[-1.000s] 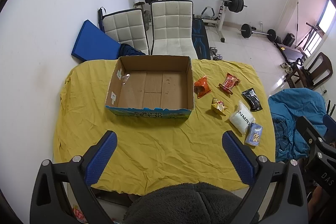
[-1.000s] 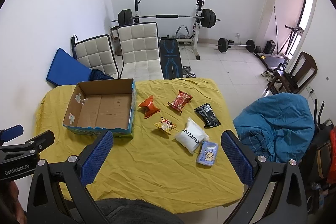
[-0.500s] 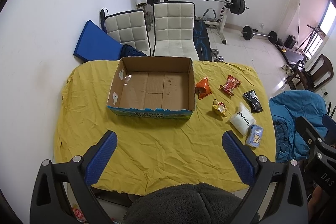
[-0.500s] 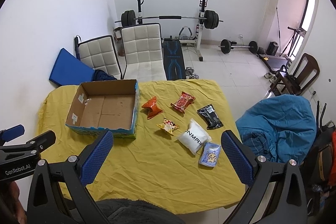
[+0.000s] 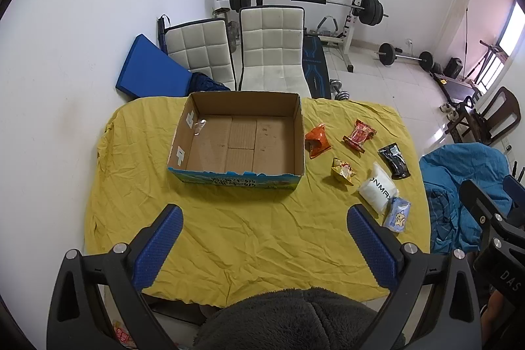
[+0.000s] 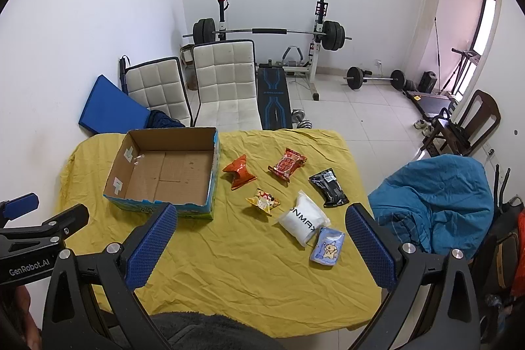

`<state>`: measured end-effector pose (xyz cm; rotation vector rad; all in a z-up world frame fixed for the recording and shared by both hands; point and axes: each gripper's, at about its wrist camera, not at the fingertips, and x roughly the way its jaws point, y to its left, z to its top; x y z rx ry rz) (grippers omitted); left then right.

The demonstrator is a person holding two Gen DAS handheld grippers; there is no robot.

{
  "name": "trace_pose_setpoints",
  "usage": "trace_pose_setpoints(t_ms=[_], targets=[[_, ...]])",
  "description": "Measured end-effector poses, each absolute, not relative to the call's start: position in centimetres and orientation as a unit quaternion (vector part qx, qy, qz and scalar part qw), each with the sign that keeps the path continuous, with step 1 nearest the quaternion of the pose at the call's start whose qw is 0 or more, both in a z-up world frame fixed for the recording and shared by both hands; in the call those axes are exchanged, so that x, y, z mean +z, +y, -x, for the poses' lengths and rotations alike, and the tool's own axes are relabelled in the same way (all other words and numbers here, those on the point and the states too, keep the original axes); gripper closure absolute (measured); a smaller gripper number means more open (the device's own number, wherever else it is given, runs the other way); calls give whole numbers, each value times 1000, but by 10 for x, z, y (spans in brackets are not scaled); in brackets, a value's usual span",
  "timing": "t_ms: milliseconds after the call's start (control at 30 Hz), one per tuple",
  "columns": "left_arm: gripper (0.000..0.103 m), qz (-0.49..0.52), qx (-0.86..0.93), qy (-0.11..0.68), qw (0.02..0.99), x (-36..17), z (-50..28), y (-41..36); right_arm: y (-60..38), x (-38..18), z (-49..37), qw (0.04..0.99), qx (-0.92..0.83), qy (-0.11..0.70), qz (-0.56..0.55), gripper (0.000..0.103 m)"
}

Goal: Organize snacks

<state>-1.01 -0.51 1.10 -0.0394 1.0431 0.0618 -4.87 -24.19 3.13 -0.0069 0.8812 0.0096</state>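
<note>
An empty cardboard box (image 5: 183, 136) (image 6: 118, 173) sits on the yellow-clothed table (image 5: 249, 235) (image 6: 236, 251). To its right lie several snack packs: an orange bag (image 5: 316, 140) (image 6: 239, 175), a red pack (image 5: 359, 134) (image 6: 287, 165), a small yellow pack (image 5: 343, 174) (image 6: 263, 200), a black pouch (image 5: 394, 161) (image 6: 328, 187), a white bag (image 5: 378, 192) (image 6: 303, 220) and a light blue pack (image 5: 397, 215) (image 6: 328, 247). My left gripper (image 5: 264, 215) hovers open above the table's near edge, in front of the box. My right gripper (image 6: 261, 215) is open above the near side, holding nothing.
Two white padded chairs (image 5: 270, 51) and a blue mat (image 5: 147, 71) stand behind the table. A barbell rack (image 6: 265, 31) and weights fill the far floor. A blue-draped seat (image 6: 436, 195) stands right of the table. A dark fleece garment (image 5: 288, 320) is below me.
Both views have drifted slightly, so the table and box sit a little lower in frame. No snack moved and both grippers stayed open.
</note>
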Motion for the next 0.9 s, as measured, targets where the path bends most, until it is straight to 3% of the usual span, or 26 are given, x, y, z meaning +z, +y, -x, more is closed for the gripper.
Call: trace_pose_setpoints(t_ms=[533,733,900], targets=[[0,15,24,512,858,2,-2,-15,-257,14,33,893,2,449,-24,0],[0,11,-7,534,845,-29,-38,-42,-307,-25,9,870,-47,487,-58,0],[0,-18,-33,560,828,-74,-75,-78,-378,-89,-15,826,-101,546,-99,0]])
